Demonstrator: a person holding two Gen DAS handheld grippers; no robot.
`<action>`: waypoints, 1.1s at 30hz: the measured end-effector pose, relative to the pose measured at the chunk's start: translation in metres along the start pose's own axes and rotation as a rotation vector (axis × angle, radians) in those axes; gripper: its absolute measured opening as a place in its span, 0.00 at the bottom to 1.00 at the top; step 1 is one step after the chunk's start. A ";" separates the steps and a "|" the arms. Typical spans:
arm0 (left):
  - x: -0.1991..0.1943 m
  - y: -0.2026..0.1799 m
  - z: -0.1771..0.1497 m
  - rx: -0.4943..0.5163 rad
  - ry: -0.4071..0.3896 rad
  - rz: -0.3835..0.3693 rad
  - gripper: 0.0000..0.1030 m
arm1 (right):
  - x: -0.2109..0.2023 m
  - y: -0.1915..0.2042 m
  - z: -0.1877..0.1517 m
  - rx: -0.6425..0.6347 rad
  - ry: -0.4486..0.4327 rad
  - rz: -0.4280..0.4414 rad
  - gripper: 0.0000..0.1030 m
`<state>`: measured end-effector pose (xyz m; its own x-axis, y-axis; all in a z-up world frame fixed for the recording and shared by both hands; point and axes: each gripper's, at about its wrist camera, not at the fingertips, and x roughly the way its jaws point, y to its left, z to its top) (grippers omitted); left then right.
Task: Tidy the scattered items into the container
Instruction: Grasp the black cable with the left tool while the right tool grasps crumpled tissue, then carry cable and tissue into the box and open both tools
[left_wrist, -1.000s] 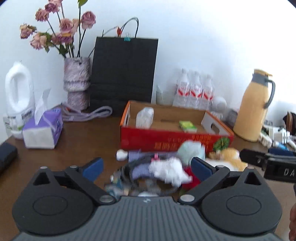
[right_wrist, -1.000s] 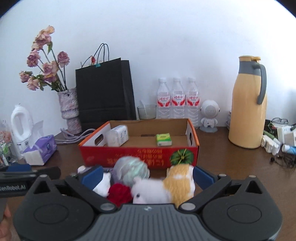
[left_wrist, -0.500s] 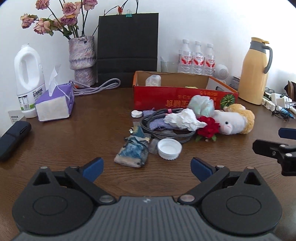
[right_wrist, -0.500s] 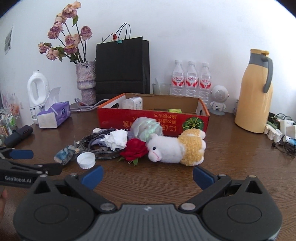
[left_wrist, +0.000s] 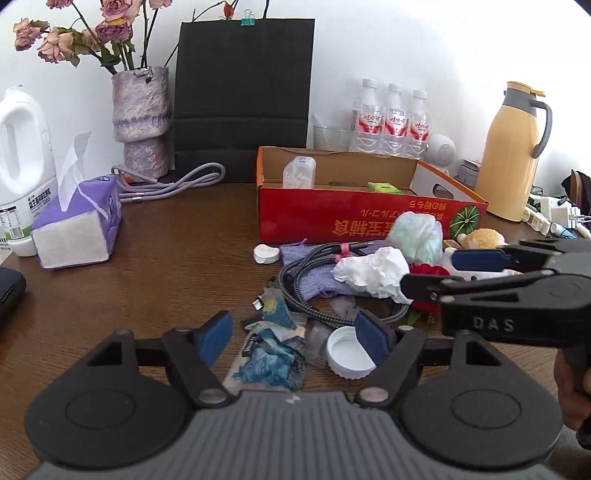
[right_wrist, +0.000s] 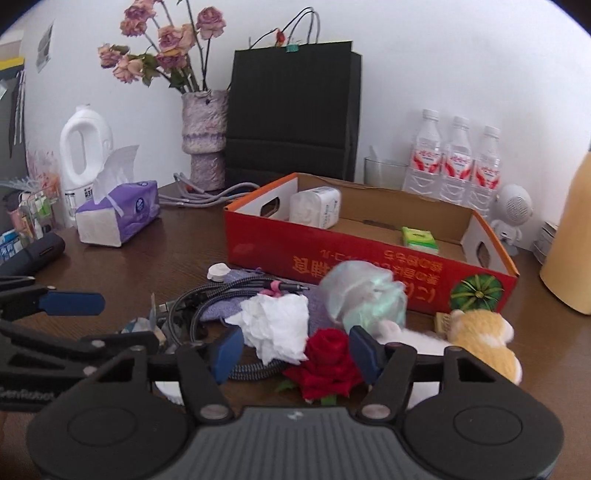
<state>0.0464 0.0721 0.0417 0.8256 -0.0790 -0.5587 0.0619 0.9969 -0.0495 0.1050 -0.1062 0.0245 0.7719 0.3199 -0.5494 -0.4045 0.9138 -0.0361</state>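
The red cardboard box (left_wrist: 369, 221) (right_wrist: 332, 258) stands open behind a pile of scattered items. My left gripper (left_wrist: 291, 339) hangs low over a crumpled blue wrapper (left_wrist: 273, 358) and a white bottle cap (left_wrist: 345, 358). Its jaws are closing, and both things lie between them untouched. My right gripper (right_wrist: 295, 349) is closing around a red fabric rose (right_wrist: 327, 358) and a crumpled white tissue (right_wrist: 277, 326), its pads not visibly pressing either. A braided cable (left_wrist: 306, 291), a pale green bundle (right_wrist: 364, 295) and a plush toy (right_wrist: 480, 336) lie in the pile.
The box holds a white pack (right_wrist: 316, 210) and a green packet (right_wrist: 419, 238). A purple tissue box (left_wrist: 77, 229), white jug (left_wrist: 22, 155), vase (left_wrist: 142, 118) and black bag (left_wrist: 243, 96) stand at the back left. Water bottles (left_wrist: 393, 122) and a yellow thermos (left_wrist: 513, 151) stand at the right.
Both grippers came forward and down onto the pile and their jaws narrowed. The right one swung left, from the plush toy to the rose and tissue.
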 end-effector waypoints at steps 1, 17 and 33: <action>-0.001 0.003 0.000 -0.002 0.001 0.002 0.73 | 0.010 0.002 0.005 -0.011 0.007 0.017 0.47; 0.039 -0.036 0.048 0.259 -0.003 -0.141 0.58 | -0.064 -0.067 0.021 0.129 -0.180 -0.038 0.19; 0.129 -0.009 0.071 0.279 0.253 -0.154 0.23 | -0.069 -0.093 -0.034 0.230 -0.104 -0.008 0.22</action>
<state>0.1924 0.0537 0.0291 0.6326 -0.1923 -0.7502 0.3532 0.9337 0.0585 0.0728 -0.2217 0.0370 0.8260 0.3255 -0.4602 -0.2847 0.9455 0.1577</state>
